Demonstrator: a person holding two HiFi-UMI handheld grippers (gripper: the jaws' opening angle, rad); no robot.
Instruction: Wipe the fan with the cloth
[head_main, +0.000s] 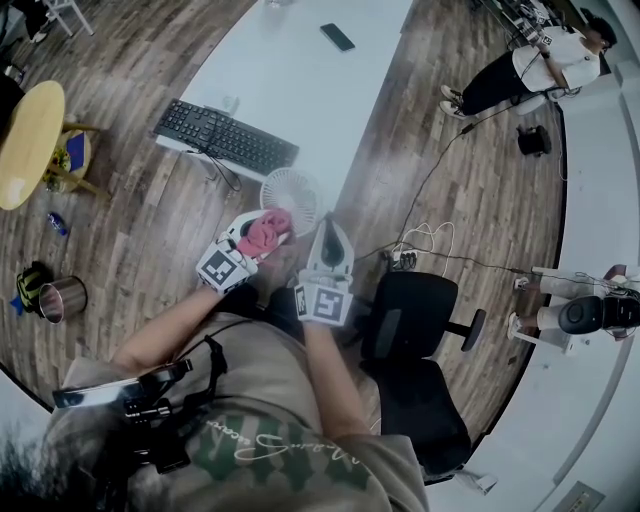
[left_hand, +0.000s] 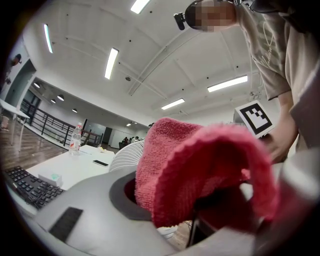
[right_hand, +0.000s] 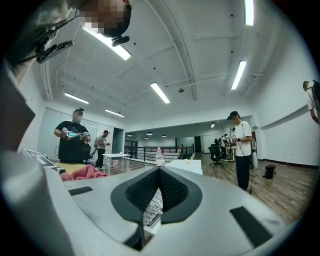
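Left gripper (head_main: 262, 236) clamped on the cloth (left_hand: 200, 170), right gripper's (head_main: 325, 228) jaws together: sweep gently toward twelve o'clock across the fan (head_main: 290, 190).

Fan (head_main: 291, 193) at table (head_main: 290, 70) edge, keyboard (head_main: 226, 137) left, phone (head_main: 337, 37) behind; cloth (head_main: 265, 232) apparently touching fan.

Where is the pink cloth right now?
In the head view the pink cloth is near the middle, bunched in the left tool, close beside the small white fan at the edge of the table.
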